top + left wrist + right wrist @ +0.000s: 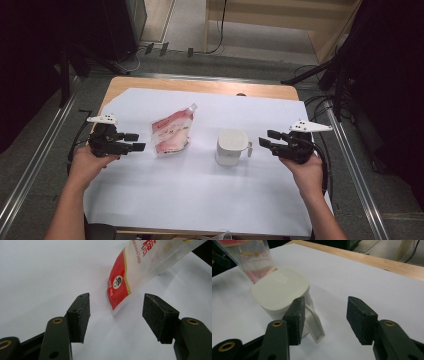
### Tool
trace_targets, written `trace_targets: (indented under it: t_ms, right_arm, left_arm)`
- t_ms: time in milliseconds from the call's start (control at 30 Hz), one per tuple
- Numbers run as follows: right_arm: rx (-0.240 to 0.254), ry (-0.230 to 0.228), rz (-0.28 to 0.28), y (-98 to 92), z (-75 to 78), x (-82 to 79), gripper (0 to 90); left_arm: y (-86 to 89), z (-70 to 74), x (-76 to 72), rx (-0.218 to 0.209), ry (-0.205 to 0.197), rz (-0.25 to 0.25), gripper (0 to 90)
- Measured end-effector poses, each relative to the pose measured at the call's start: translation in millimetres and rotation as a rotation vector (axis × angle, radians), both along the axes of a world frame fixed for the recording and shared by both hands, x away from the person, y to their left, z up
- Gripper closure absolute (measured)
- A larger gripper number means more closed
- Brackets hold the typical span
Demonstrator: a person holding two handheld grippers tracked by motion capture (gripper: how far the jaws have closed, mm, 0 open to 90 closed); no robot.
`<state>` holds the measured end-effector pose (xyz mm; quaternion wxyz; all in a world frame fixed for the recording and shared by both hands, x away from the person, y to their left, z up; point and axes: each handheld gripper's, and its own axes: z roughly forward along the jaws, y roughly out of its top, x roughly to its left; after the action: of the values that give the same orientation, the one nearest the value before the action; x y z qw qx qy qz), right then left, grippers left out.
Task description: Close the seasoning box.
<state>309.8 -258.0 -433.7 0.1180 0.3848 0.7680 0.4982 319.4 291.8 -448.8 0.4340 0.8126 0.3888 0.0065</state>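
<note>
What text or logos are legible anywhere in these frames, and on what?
pouch: white print on the red band beside a round logo, too small to read
pouch, top edge: large red characters, cropped, unreadable; a vertical line of small grey print, blurred
white lidded container: no text

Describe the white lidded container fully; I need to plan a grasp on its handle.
The white container is a squarish, round-cornered jug that looks like matte plastic. A flat lid of the same white closes its top. A loop handle juts from the side facing the right tongs. It stands upright on the white sheet, right of the red-and-white pouch. Nothing grips it: the right tongs are open just short of the handle.
</note>
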Motion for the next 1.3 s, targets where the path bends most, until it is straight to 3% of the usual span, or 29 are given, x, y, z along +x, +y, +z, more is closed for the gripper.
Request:
trace_targets:
  t_ms: [467, 767, 1300]
  right_arm:
    - [-0.002, 0.051, -0.095, -22.8, -21.3, -0.7, 46.6]
    - [-0.004, 0.053, -0.096, -26.8, -22.3, -0.4, 46.3]
    - [-0.010, 0.051, -0.097, -25.9, -23.2, -0.9, 47.3]
  left_arm:
    - [-2.5, 0.9, -0.9, 0.005, -0.007, 0.007, 39.1]
    - [-5.4, 2.4, -1.0, 0.013, -0.021, 0.006, 38.2]
    - [-7.3, 1.6, 0.0, 0.019, -0.009, -0.001, 37.7]
